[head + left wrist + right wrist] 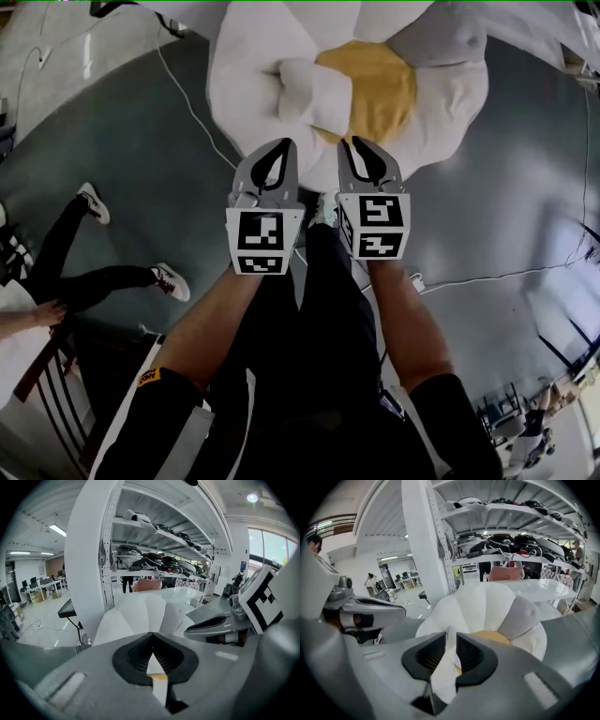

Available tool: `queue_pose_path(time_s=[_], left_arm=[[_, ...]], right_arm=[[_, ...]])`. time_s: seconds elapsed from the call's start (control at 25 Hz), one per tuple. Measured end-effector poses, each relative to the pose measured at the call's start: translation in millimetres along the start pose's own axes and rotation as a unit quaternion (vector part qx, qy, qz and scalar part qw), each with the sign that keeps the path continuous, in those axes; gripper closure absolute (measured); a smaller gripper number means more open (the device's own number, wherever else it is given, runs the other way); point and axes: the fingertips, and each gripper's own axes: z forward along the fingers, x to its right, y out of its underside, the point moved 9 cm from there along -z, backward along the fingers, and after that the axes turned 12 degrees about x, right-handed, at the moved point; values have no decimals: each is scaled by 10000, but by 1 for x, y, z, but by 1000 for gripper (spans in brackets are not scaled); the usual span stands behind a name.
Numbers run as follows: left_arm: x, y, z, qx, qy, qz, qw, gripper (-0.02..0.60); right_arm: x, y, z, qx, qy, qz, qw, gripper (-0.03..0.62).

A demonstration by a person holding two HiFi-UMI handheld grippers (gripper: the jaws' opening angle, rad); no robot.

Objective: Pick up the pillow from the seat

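Right tool [449,639] has its jaws a little spread, with the white pillow [305,89] showing in the gap just ahead of the tips; I judge nothing is pinched yet. Left tool [152,637], just beside it, is pressed together and empty. Ahead of both tools the pillow lies on the flower-shaped seat [248,94], against its yellow centre [380,89]. With so narrow a gap I could nip only a fold and lose it, or catch the seat's fabric along with it.
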Motion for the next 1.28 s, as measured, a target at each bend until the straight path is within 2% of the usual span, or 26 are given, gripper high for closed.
queue_pose_path(time_s=[0.8,1.28], left_arm=[[-62,129,118,-660,-97,70,9977,577],[-77,167,153,-789,-85,107,9968,577]], right_arm=[[46,127,132,-676,98,245,9974,442],[55,171,176,-1051,14,264,9941,431]])
